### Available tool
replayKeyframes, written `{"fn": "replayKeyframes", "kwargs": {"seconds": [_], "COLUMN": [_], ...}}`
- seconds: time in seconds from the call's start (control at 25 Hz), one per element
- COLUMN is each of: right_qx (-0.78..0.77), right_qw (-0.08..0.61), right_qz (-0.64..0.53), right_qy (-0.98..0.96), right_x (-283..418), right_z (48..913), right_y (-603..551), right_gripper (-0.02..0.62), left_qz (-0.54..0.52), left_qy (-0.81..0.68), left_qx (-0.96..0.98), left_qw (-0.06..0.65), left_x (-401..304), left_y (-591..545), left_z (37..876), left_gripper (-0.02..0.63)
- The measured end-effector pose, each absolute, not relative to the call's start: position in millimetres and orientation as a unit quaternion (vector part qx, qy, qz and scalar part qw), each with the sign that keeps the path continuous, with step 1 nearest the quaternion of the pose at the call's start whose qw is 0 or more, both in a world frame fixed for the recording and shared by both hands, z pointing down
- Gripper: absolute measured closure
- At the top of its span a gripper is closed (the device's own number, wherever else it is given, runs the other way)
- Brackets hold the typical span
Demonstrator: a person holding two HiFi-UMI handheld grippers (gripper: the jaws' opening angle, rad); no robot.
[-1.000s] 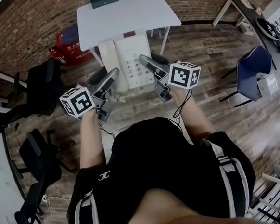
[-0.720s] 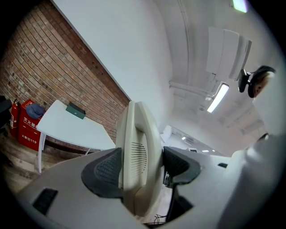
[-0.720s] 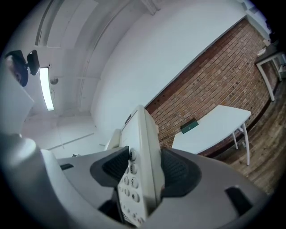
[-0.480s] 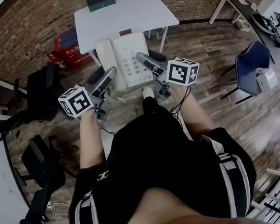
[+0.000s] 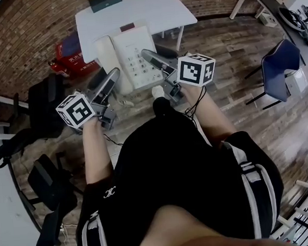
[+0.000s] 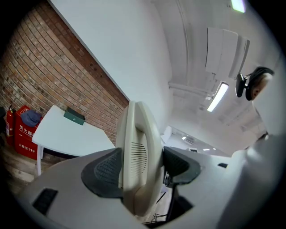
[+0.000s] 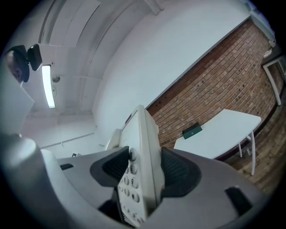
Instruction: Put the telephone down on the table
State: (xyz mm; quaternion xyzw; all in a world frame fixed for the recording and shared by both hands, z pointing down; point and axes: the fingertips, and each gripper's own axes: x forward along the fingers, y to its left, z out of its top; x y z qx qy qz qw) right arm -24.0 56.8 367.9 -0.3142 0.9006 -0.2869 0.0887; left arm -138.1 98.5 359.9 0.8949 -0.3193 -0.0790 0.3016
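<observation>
left jaws: my left gripper (image 6: pixel 139 172) is clamped on the left edge of the telephone (image 5: pixel 129 55), with a pad on each face.
right jaws: my right gripper (image 7: pixel 140 172) is clamped on the keypad edge, pads tight, no gap.
telephone: held in the air between both grippers, face up, on my side of the counter (image 5: pixel 150 11) and not resting on it.
counter: white with a bare top; a green box (image 5: pixel 105 0) sits at its far edge.
step: carrying it, I judge, with the set-down not made.
next: bring it over the counter's bare top on the near side of the box. Keep it level, lower until the base rests, then open both jaws together.
</observation>
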Motion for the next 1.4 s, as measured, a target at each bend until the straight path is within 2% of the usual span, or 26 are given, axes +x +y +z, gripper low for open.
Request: {"fn": "replayKeyframes", "kwargs": {"seconds": [0.56, 0.88, 1.4], "right_qx": [-0.315, -0.318, -0.305], "right_qw": [0.08, 0.075, 0.029], "right_qz": [-0.307, -0.353, -0.389], "right_qy": [0.894, 0.877, 0.869], "right_x": [-15, 8, 30], "right_z": [395, 427, 456], "right_y": [-94, -195, -362], "right_gripper": [0.394, 0.394, 0.394], "left_qz": [-0.062, -0.031, -0.028], "left_qy": [-0.32, -0.319, -0.336], "left_qx": [0.888, 0.875, 0.844], "left_qw": [0.323, 0.363, 0.418], "left_x": [-129, -105, -82], "left_y": [-53, -154, -317], "left_z": [386, 411, 442], "left_gripper": [0.316, 0.316, 0.318]}}
